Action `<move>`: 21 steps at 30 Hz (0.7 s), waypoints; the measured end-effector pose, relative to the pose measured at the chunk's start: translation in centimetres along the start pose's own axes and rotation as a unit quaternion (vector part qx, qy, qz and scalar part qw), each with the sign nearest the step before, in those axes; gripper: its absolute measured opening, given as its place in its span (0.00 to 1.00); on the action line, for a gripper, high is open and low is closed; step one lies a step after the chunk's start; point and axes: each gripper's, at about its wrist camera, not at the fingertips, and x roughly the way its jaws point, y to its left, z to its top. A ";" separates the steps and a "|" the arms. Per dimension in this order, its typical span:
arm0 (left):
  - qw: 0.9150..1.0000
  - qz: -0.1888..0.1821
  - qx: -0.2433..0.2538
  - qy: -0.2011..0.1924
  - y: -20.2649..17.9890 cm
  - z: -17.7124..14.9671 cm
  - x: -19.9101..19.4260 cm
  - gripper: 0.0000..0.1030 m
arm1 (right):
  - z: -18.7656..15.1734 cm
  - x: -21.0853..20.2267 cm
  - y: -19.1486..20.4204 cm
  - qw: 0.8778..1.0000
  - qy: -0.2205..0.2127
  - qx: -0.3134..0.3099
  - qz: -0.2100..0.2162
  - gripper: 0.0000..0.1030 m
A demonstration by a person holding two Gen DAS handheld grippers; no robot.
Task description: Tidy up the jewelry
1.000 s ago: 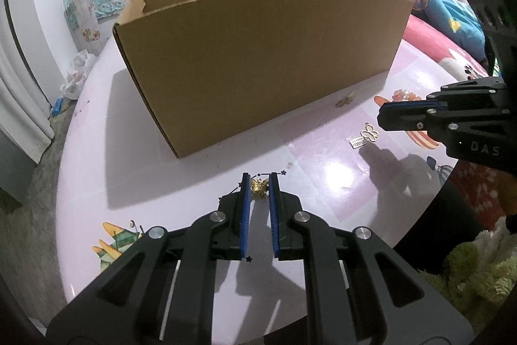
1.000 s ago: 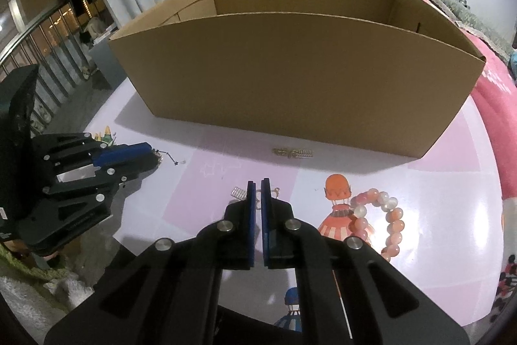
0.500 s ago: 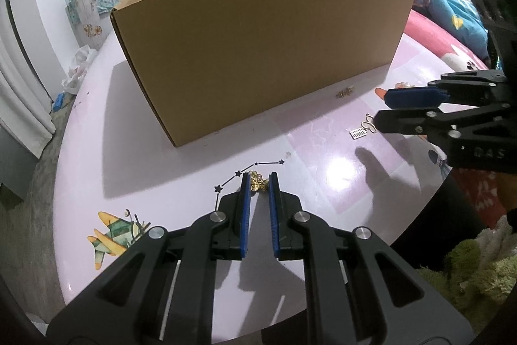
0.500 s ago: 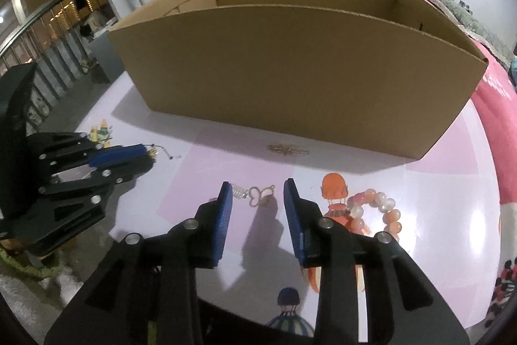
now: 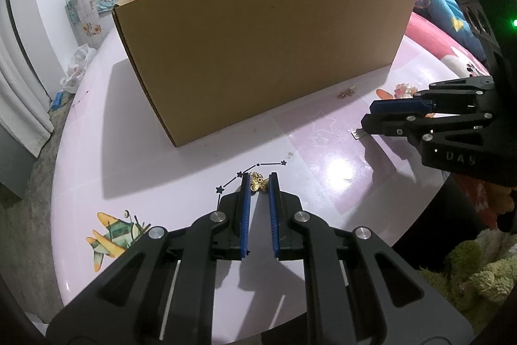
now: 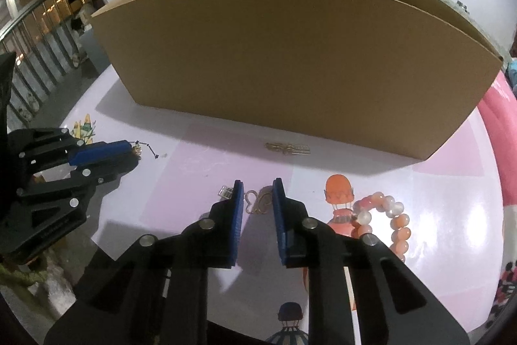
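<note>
Left gripper (image 5: 259, 183) pinches the gold charm (image 5: 259, 184). Right gripper (image 6: 257, 191) closing around the wire pendant (image 6: 257, 202), pads not touching yet. Looks light, thin, bendable: grip across the loops.

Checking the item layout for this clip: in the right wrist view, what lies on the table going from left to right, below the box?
left gripper shut on a small gold charm → silver clasp piece → gold butterfly earring between the closing jaws of the right gripper → orange balloon sticker → pink bead bracelet.
</note>
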 end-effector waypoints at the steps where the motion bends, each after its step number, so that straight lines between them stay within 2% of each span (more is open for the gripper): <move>1: 1.000 -0.001 0.000 0.000 0.0 0.0 0.0 0.10 | 0.1 0.0 0.0 1.000 0.003 0.001 0.002 0.18; 8: 1.000 -0.002 -0.001 -0.001 0.0 0.0 0.0 0.10 | 0.4 0.4 -0.7 1.000 0.007 0.019 0.017 0.16; 10: 1.000 -0.001 -0.001 -0.001 -0.1 0.0 0.0 0.10 | 0.5 0.4 -0.9 1.000 0.005 0.021 0.019 0.11; 11: 1.000 -0.001 0.000 0.000 0.0 0.0 0.0 0.10 | 0.5 0.4 -1.2 0.999 0.005 0.022 0.024 0.01; 12: 1.000 -0.001 -0.001 0.000 0.0 0.0 0.0 0.10 | 0.3 0.3 -1.4 0.999 0.005 0.026 0.028 0.00; 21: 1.000 -0.001 -0.001 -0.001 0.0 0.0 0.0 0.10 | -0.1 -0.6 -2.2 0.999 0.004 0.034 0.041 0.00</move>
